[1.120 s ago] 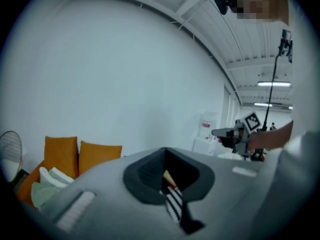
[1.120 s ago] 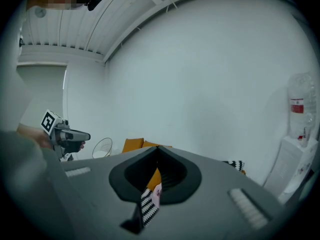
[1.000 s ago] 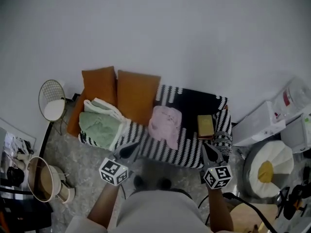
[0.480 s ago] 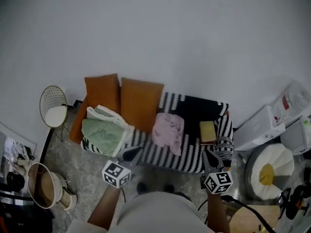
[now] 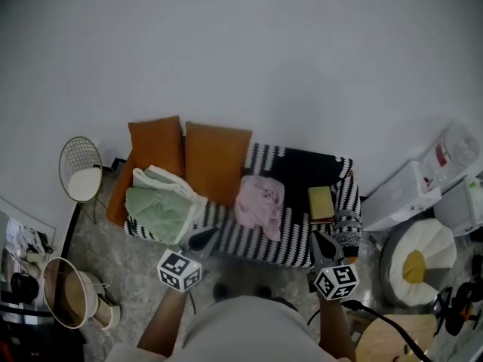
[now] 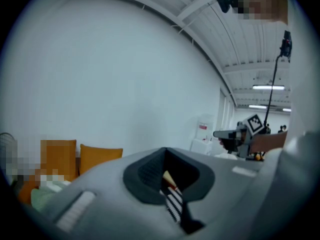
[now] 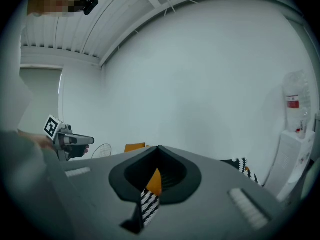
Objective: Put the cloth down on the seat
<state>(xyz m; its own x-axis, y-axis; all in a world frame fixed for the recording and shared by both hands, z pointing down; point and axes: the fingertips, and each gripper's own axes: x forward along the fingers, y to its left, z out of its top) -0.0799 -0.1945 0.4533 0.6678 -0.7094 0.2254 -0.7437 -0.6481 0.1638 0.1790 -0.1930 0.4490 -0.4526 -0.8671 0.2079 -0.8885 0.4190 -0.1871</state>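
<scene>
Both tongs are closed and empty: the left gripper (image 5: pixel 205 235) and the right gripper (image 5: pixel 318 239) hang level with each other just short of the front edge of the black-and-white striped seat (image 5: pixel 226 225), and each gripper view shows its jaws pressed together with only a sliver of striped cover and orange behind them. Over the last second almost nothing has changed; the whole scene has slid a little lower in the head view, as a small nod of the head would do, while the tongs have kept their places against the seat. The crumpled pale pink cloth (image 5: pixel 260 202) lies in the middle of the seat exactly as it did a second ago, touching neither gripper, in front of the two upright orange cushions (image 5: pixel 217 157), with the folded green and white cloth (image 5: pixel 157 206) well to its left and a flat olive-yellow block (image 5: pixel 321 202) to its right. That stillness suggests the putting-down is finished, with the pink cloth let go and settled and nothing left to set right.
</scene>
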